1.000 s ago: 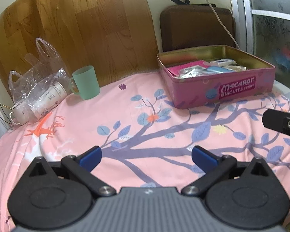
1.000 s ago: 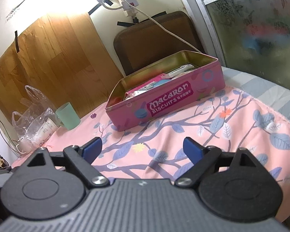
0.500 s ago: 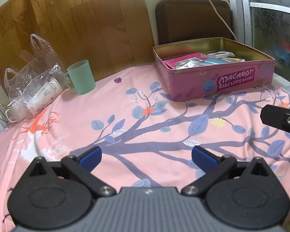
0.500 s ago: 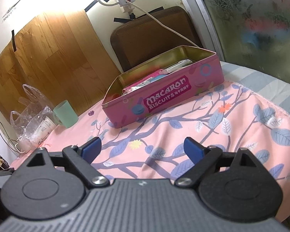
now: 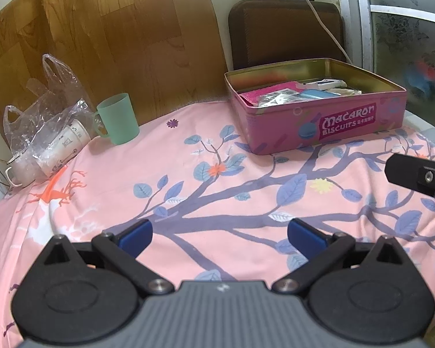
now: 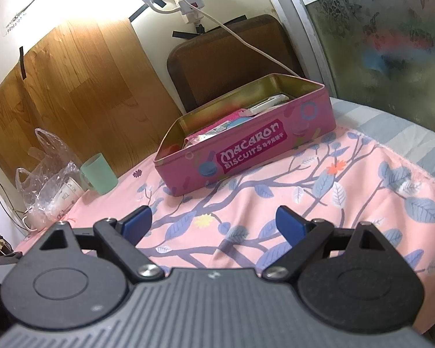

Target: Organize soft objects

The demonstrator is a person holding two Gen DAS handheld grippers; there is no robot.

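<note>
Left hand-held gripper and right hand-held gripper both hover over the pink floral sheet, jaws spread wide, nothing between them. Pink biscuit tin sits lid-off at the far end of the surface, ahead of both – soft packets piled inside, incl. a pink cloth-like piece. Green cup stands upright to the tin's left, just beside a plastic bag holding paper cups. Brown cushion is behind the tin.
</note>
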